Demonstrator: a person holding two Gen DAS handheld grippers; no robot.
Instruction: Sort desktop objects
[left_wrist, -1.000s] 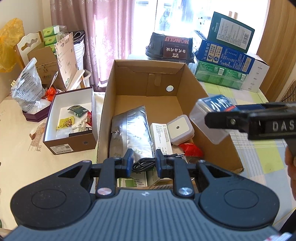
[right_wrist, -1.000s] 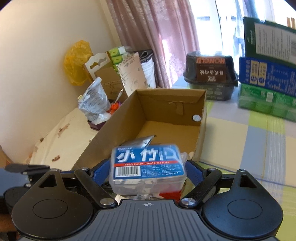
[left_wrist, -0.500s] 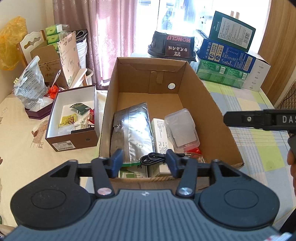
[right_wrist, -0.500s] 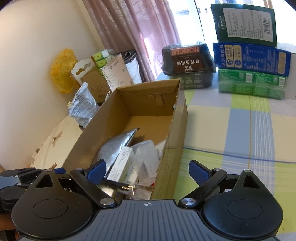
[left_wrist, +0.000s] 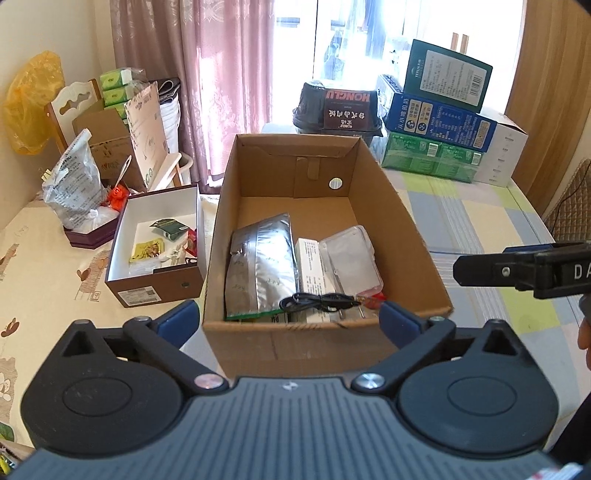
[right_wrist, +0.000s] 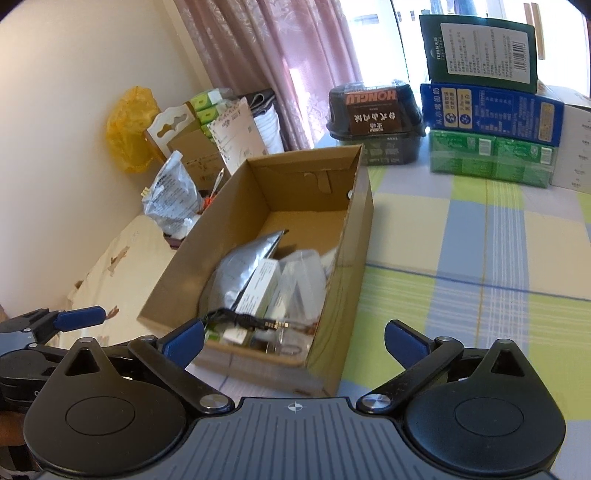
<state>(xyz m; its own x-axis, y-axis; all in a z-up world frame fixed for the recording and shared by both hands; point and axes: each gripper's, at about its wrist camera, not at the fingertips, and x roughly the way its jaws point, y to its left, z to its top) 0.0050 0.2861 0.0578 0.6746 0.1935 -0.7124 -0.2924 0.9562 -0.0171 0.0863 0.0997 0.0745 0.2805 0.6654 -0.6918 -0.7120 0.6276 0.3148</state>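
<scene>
You have open tablecloth right of the cardboard box. Left of it, the white-lined box crowds close (cartons wall the far edge).

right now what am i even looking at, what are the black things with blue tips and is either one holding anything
There is no robot arm here. A person holds a two-finger gripper in each hand, and each gripper carries a fisheye camera looking forward along its fingers. One picture comes from the left gripper, the other from the right gripper. The black shapes are the gripper bodies; the blue tips are the finger pads.

Both views look at an open brown cardboard box on a table with a checked cloth. In the box lie a silver foil pouch, a white printed carton, a clear plastic case and a black cable. Left of it sits a smaller brown box with white lining holding small packets.

Neither gripper holds anything: both sets of jaws are opening wide, with nothing between them.
</scene>
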